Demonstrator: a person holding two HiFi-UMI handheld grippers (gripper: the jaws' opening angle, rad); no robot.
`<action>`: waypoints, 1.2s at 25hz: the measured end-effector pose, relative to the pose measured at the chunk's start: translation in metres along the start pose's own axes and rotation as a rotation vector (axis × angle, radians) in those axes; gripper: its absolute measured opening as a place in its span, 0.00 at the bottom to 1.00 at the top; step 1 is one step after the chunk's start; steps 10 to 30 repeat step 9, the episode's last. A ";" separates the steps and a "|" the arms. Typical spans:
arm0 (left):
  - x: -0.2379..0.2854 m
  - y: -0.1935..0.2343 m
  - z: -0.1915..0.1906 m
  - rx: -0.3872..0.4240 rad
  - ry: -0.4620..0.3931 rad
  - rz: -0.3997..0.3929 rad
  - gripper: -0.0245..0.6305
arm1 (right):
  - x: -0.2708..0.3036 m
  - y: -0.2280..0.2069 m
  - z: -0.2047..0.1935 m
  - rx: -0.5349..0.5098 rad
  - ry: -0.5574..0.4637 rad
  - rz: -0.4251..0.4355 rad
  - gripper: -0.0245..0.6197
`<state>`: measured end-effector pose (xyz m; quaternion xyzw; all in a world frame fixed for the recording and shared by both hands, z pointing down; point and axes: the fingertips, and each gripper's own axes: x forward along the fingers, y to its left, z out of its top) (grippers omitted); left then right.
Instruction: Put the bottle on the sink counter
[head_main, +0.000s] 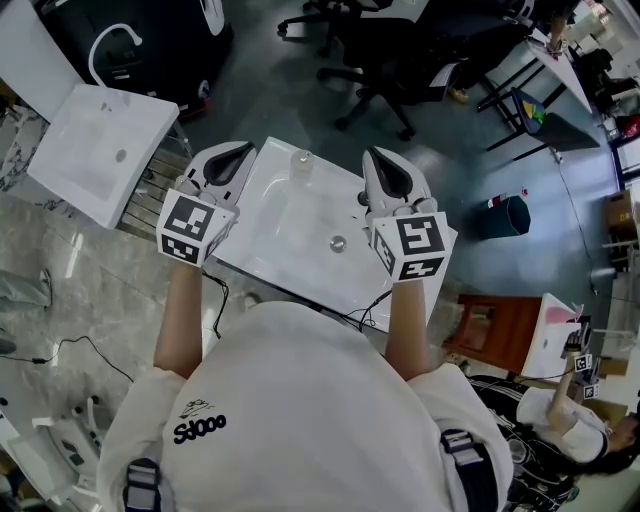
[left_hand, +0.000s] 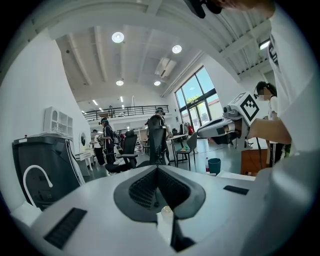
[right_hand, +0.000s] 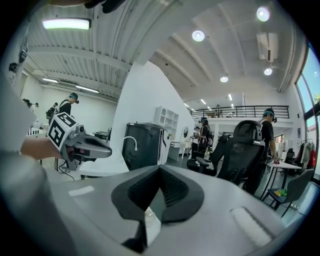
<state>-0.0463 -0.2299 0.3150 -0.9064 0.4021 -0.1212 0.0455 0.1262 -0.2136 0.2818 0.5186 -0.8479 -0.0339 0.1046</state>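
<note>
Left claw (head_main: 236, 153), right claw (head_main: 381, 158), held out side by side — jaws of both pressed together

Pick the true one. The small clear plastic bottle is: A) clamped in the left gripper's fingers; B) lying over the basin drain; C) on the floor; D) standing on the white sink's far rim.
D: the head view shows the small clear plastic bottle upright on the white sink, at its far rim.

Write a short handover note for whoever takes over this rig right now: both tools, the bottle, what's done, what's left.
Left tool: shut, empty.
Right tool: shut, empty.
Bottle: upright on the far rim of the white sink, between the tools, touched by neither.
Done: bottle appears to sit on the sink counter already.
Left: probably nothing; check that this is the intended spot.
</note>
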 end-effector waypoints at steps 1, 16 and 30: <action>0.000 0.000 0.000 -0.001 0.001 0.001 0.05 | 0.000 0.000 -0.001 0.001 0.001 0.001 0.05; 0.002 0.001 -0.005 -0.013 0.001 -0.005 0.05 | 0.001 -0.001 -0.004 0.016 -0.001 0.003 0.05; 0.002 0.001 -0.005 -0.013 0.001 -0.005 0.05 | 0.001 -0.001 -0.004 0.016 -0.001 0.003 0.05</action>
